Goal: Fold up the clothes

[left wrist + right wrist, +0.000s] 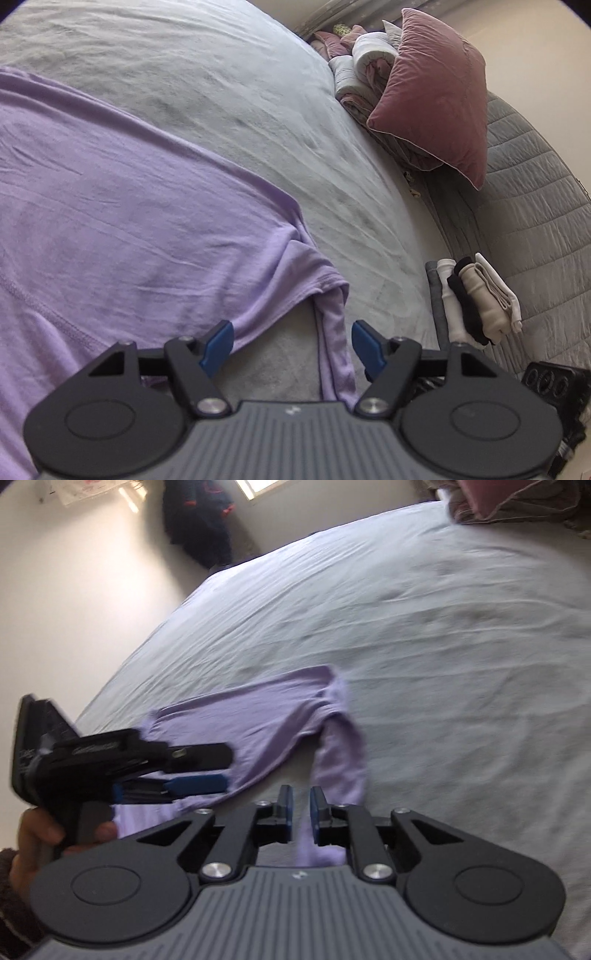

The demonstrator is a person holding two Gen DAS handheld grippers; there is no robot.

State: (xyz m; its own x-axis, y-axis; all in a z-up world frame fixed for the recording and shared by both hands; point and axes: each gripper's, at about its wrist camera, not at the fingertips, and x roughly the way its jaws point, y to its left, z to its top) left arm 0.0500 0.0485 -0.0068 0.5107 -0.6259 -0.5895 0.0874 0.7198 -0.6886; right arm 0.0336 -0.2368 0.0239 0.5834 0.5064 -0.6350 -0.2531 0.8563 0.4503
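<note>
A lilac garment (122,206) lies spread flat on the grey bedsheet (229,74). Its narrow sleeve (336,343) trails from the corner toward the camera. My left gripper (291,343) hovers low over that corner, open wide; the sleeve runs between its jaws close to the right blue pad (367,347), untouched. In the right wrist view the same garment (251,716) and sleeve (340,760) show. My right gripper (301,808) stands over the sleeve's near end with a narrow gap between its pads, and nothing is pinched. The left gripper (227,770) comes in from the left, held by a hand (37,834).
A pink pillow (436,92) leans on rolled bedding (362,62) at the far right of the bed. A stack of folded clothes (476,299) sits by the grey quilted edge (535,206). A dark garment (199,513) hangs on the wall beyond the bed.
</note>
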